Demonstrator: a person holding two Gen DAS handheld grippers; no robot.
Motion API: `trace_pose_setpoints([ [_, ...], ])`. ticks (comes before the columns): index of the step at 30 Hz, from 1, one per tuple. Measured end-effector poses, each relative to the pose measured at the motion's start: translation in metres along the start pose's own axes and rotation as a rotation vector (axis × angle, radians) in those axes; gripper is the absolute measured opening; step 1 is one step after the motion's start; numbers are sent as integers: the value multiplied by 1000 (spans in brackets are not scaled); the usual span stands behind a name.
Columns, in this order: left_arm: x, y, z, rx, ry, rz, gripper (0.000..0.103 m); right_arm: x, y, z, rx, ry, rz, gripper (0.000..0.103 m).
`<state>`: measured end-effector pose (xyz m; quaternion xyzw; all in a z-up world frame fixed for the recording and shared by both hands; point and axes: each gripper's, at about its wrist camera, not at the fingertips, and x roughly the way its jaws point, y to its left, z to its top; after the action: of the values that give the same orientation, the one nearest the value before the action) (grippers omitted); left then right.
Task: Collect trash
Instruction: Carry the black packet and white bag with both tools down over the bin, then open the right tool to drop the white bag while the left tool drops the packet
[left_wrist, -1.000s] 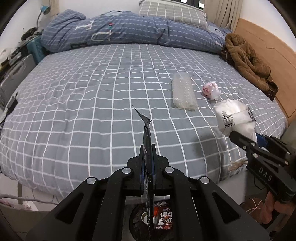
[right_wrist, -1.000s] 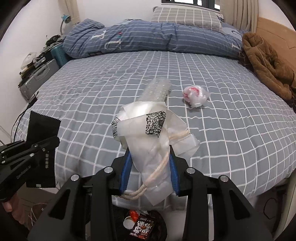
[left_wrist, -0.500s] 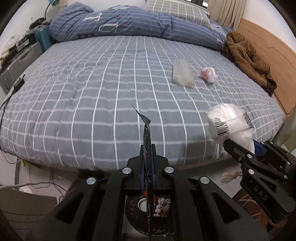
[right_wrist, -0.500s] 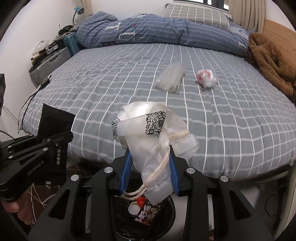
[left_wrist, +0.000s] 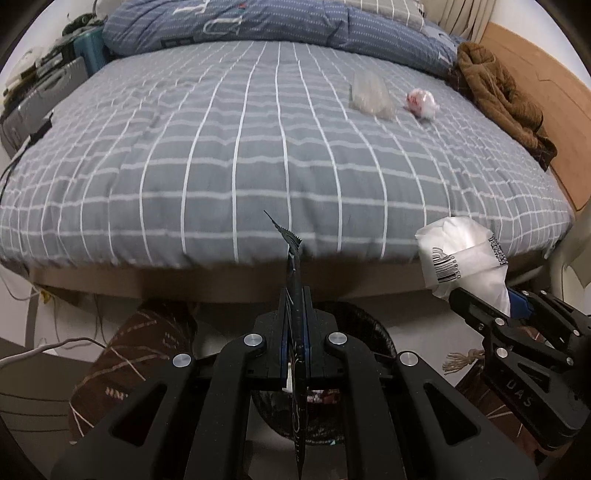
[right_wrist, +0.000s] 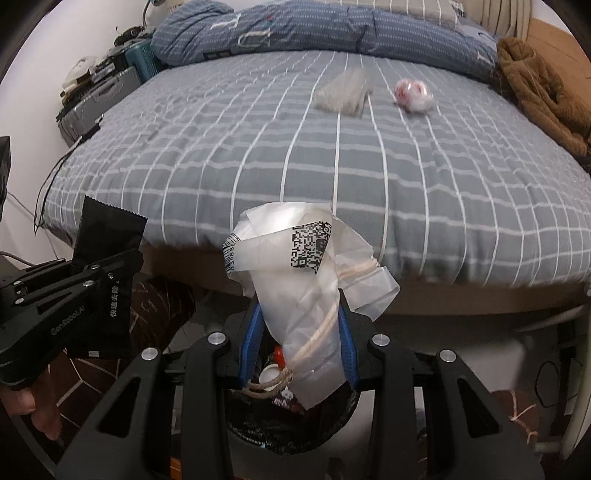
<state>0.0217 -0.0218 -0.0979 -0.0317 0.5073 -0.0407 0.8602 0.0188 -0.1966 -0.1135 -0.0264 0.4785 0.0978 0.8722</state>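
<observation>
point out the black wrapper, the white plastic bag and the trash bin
black wrapper (right_wrist: 107, 236), right wrist view, its flat upper face
white plastic bag (right_wrist: 295, 295), right wrist view, its crumpled middle
trash bin (left_wrist: 373, 325), left wrist view, its dark rim

Bed (left_wrist: 229, 155) mostly open across the middle. Far right: clear plastic bag (left_wrist: 369, 96) w/ crumpled wrapper (left_wrist: 421, 103) just beside it, brown jacket (left_wrist: 502, 99) along the right edge. Duvet (left_wrist: 258, 22) blocks the head end. Below the bed edge, black bin (right_wrist: 295, 417) mouth partly covered by both grippers' loads.
</observation>
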Motion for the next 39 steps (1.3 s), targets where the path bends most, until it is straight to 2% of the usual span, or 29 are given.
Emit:
trace_pose_setpoints([
  [10,31,2,-34,-8,84,-5,4,36,1,-34,22,91,12,35],
  [19,55,3,-49,-16,140,2,4,68,9,-53,8,186,46,37],
  [26,66,7,-52,-29,158,3,4,70,8,-56,7,180,19,54],
  [33,74,-3,-55,-20,167,-8,4,56,-15,-53,29,143,-30,79],
  [39,77,-23,-58,-4,173,-34,4,37,-40,-45,78,95,-75,89],
])
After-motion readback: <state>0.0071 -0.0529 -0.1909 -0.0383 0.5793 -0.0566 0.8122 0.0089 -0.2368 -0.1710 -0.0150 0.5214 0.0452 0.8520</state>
